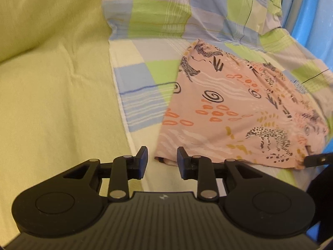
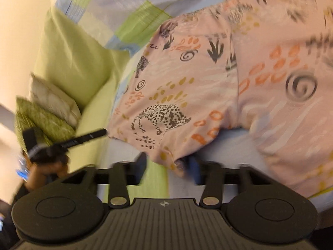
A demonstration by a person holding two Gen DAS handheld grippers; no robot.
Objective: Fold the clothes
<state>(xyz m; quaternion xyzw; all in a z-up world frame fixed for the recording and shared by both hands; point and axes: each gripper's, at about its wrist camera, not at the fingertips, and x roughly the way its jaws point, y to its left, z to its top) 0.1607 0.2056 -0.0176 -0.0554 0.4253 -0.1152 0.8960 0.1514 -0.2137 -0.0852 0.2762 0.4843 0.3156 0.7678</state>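
Garment: pink printed cloth (image 1: pixel 229 112) lies on the checked sheet (image 1: pixel 137 70), flat over most of its area, near edge toward both tools; it sits toward the right side of the bed, beside the plain green sheet (image 1: pixel 52 95)
Fold state: one layer appears to lie over another, a straight fold edge visible in the right wrist view; judged partly folded, not finished
Left gripper (image 1: pixel 162 160): fingers spread, nothing between them; it stands just short of the cloth's near left corner, aimed at it, likely so that corner can be taken
Right gripper (image 2: pixel 168 166): fingers spread with a bunched near corner of the cloth hanging between them; the view is blurred, so whether a pad touches the fabric cannot be told; no pinch is seen
Placement reason: each tool faces one near corner, a layout that suits lifting the near edge and carrying it over toward the pillow (image 1: pixel 187 10)
Surroundings: green cushions (image 2: pixel 47 120) stand at the left edge of the bed, well apart from the cloth
Risk: soft fabric may slip or take in both layers if the corner is pinched shallow
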